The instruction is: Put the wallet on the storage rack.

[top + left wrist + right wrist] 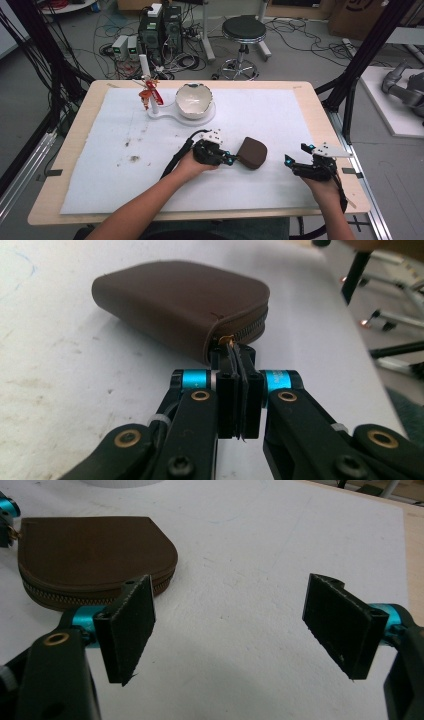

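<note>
The brown zip pouch lies on the white mat at tabletop centre. The left tongs are clamped on its zipper pull, likely to draw it open. The right tongs wait spread at the pouch's 3 o'clock.

I note a matt brown leather-like pouch with a metal zip, lying on a stained white paper-like sheet over a pale wooden table; at 12 o'clock, a glossy ceramic-looking bowl; right gripper pads matt, rough black.
</note>
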Motion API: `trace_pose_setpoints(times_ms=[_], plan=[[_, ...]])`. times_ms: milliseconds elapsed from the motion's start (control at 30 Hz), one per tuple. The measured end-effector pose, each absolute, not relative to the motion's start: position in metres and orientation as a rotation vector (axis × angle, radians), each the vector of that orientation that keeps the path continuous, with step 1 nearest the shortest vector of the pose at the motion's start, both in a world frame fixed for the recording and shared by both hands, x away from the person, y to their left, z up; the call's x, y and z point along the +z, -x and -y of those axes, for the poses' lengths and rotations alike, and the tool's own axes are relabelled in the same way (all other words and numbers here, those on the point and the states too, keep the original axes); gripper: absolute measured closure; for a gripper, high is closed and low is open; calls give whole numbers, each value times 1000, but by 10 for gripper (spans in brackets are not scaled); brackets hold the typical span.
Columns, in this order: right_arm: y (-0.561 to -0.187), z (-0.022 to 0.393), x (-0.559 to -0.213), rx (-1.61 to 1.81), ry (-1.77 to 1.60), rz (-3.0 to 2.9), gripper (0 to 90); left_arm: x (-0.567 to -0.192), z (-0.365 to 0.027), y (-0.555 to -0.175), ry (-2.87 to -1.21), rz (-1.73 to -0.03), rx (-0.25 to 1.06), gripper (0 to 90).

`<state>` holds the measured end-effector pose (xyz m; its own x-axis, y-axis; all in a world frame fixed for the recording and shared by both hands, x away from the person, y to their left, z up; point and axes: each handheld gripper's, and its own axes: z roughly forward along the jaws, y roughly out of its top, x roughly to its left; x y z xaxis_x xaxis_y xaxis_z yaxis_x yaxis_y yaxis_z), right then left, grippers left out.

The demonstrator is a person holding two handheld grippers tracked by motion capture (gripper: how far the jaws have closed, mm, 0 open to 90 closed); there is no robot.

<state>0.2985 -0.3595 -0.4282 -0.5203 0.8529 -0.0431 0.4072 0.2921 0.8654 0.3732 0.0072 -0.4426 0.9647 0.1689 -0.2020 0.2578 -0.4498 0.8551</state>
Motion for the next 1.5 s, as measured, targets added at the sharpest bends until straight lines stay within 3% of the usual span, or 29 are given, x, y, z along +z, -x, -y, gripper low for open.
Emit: trace_pose_setpoints(times_ms=[300, 1500], plan=[[-299, 358, -428, 1155, -1114, -2059, 213, -421, -19, -376, -1952, -275, -143, 884], [-304, 355, -429, 1159, -1121, -2071, 213, -351, -92, -421, -1793, -431, 39, 883]])
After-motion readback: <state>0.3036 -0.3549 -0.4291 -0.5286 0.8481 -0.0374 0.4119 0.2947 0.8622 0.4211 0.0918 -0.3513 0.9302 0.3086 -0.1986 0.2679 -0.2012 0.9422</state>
